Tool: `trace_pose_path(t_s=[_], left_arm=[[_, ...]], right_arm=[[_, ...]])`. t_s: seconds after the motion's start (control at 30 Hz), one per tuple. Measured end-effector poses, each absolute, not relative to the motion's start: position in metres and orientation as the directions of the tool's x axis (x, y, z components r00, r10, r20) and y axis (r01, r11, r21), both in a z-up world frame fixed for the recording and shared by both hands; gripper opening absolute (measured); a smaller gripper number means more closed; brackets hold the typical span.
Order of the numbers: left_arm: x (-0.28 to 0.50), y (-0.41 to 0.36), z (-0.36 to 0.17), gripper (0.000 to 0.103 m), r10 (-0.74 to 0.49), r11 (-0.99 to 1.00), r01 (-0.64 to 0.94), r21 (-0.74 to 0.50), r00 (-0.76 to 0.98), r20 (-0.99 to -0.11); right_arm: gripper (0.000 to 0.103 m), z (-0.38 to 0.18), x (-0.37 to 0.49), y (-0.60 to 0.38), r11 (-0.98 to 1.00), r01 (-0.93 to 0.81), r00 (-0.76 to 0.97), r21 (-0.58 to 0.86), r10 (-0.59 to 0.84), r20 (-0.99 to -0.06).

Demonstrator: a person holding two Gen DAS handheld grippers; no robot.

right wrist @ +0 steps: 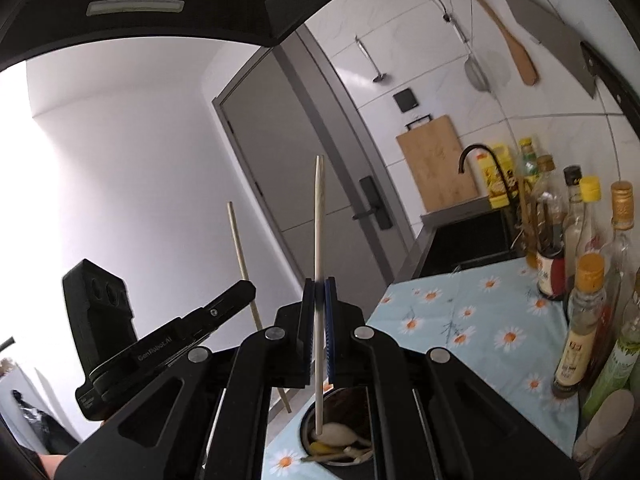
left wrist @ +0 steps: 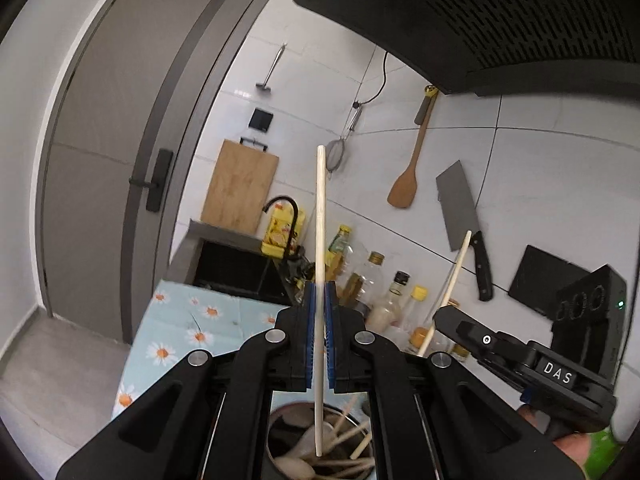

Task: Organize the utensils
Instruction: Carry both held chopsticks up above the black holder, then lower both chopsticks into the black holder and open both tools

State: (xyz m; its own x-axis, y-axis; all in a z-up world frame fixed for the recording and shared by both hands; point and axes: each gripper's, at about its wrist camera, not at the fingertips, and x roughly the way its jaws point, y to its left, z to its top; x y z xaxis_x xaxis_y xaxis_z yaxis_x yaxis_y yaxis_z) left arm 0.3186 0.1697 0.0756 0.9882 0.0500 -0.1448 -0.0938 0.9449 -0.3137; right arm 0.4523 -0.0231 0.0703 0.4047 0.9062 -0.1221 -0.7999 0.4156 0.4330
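My left gripper (left wrist: pixel 319 292) is shut on a pale wooden chopstick (left wrist: pixel 320 208) that stands nearly upright. Its lower end hangs over a round metal holder (left wrist: pixel 276 432) with several spoons and chopsticks inside. To the right, my right gripper (left wrist: pixel 440 318) grips a second chopstick (left wrist: pixel 456 268), tilted. In the right wrist view, the right gripper (right wrist: pixel 319 288) is shut on its upright chopstick (right wrist: pixel 319 220) above the same holder (right wrist: pixel 308 426). The left gripper (right wrist: pixel 246 290) appears at the left with its chopstick (right wrist: pixel 238 240).
A daisy-print cloth (right wrist: pixel 472 320) covers the counter. Several oil and sauce bottles (right wrist: pixel 584 320) line the wall side. Beyond are a dark sink (left wrist: pixel 236 268) with a black faucet (left wrist: pixel 290 216), a cutting board (left wrist: pixel 240 184), a hanging cleaver (left wrist: pixel 460 208) and spatula (left wrist: pixel 406 188). A range hood (left wrist: pixel 500 12) hangs overhead.
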Motion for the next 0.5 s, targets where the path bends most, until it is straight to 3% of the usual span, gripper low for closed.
trace_pose_path(t_s=[0.5], left_arm=[[0.353,0.160,0.031,0.004,0.026,0.963,-0.069,-0.261,0.986,-0.165]], right_arm=[[0.006,0.037,0.467,-0.011,0.456,-0.775,0.423,0.438,0.889,-0.176]])
